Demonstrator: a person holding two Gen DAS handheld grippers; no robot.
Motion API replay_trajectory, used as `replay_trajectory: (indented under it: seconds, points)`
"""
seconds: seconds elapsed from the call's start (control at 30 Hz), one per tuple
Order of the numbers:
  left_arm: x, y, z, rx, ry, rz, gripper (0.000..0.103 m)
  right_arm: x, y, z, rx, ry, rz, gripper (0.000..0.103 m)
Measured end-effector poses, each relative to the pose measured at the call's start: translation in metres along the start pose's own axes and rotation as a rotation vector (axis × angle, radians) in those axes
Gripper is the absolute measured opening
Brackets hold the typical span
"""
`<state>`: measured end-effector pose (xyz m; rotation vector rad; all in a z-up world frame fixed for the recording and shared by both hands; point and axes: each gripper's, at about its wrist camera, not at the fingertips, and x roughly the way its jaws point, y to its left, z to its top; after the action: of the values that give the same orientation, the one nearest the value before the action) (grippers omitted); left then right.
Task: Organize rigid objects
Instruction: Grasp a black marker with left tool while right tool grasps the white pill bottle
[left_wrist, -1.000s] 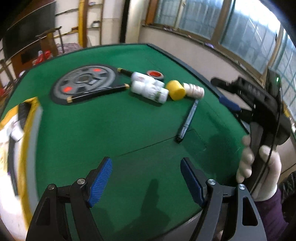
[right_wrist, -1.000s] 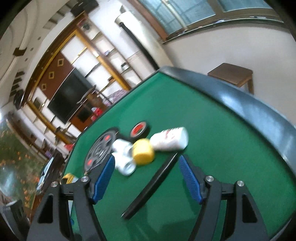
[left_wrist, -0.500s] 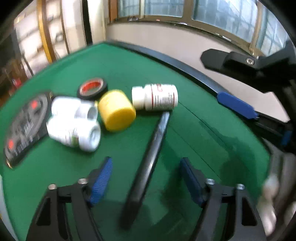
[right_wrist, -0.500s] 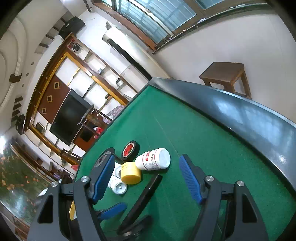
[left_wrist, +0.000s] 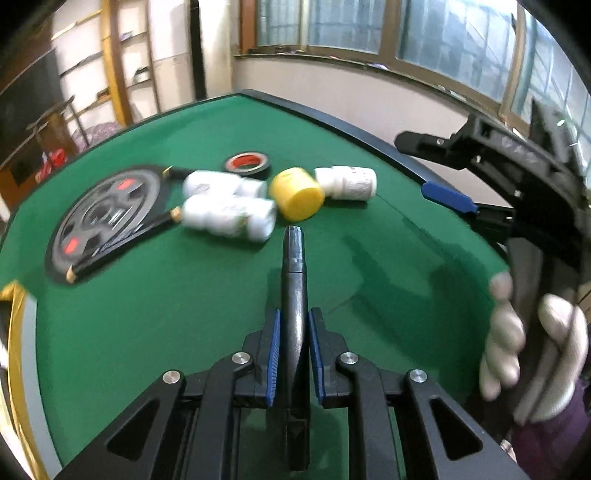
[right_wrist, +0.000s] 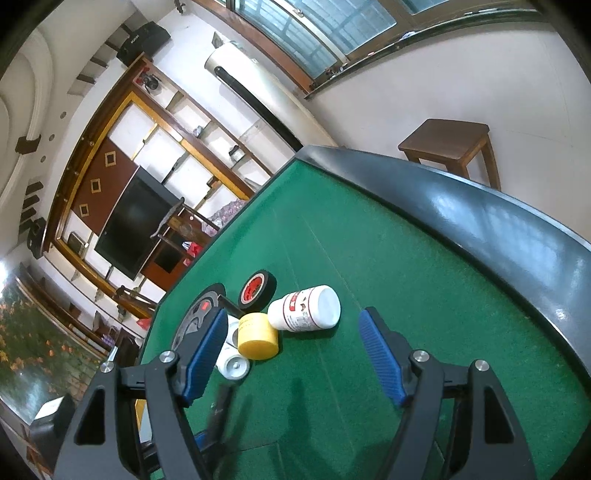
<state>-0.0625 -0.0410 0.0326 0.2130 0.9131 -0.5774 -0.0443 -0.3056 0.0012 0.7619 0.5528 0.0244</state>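
My left gripper (left_wrist: 294, 325) is shut on a black marker (left_wrist: 293, 266), whose tip points toward the cluster ahead. That cluster holds a yellow jar (left_wrist: 297, 197), a white bottle with a red label (left_wrist: 347, 182), two more white bottles (left_wrist: 229, 216) lying side by side, and a black tape roll (left_wrist: 246, 164). My right gripper (right_wrist: 293, 315) hangs open above the felt, short of the labelled bottle (right_wrist: 306, 308) and the yellow jar (right_wrist: 257, 341), with nothing between its fingers. The marker (right_wrist: 221, 410) shows as a blur at the lower left of the right wrist view.
A dark round disc (left_wrist: 107, 218) with a pencil (left_wrist: 122, 245) across it lies left of the bottles. Green felt (left_wrist: 147, 314) covers the table, bounded by a dark raised rim (right_wrist: 480, 221). A gloved hand (left_wrist: 532, 354) holds the right gripper's handle. A wooden stool (right_wrist: 447, 144) stands beyond the rim.
My left gripper came up to the marker, took it between its open jaws and has shut on it. The right gripper stayed open and hardly moved.
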Motion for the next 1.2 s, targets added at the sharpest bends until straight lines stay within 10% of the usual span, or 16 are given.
replay_trajectory:
  seconds: [0.33, 0.57, 0.9, 0.97, 1.03, 1.2]
  points:
    - [0.016, 0.013, -0.025, -0.089, 0.016, 0.009, 0.015, 0.02, 0.008, 0.017, -0.073, 0.157, -0.044, 0.073]
    - [0.014, 0.017, -0.026, -0.11, 0.013, -0.005, 0.015, 0.081, 0.034, 0.042, -0.297, 0.346, 0.017, 0.073]
    - [0.01, 0.023, -0.028, -0.144, 0.006, -0.041, 0.015, 0.111, 0.059, 0.02, -0.64, 0.407, -0.115, 0.073]
    - [0.009, 0.023, -0.028, -0.143, 0.006, -0.04, 0.015, 0.117, 0.061, 0.018, -0.7, 0.409, -0.153, 0.067]
    - [0.009, 0.022, -0.028, -0.141, 0.006, -0.037, 0.015, 0.122, 0.063, 0.013, -0.714, 0.442, -0.147, 0.037]
    - [0.009, 0.026, -0.029, -0.156, 0.004, -0.058, 0.015, 0.111, 0.061, 0.0, -0.688, 0.433, -0.181, 0.036]
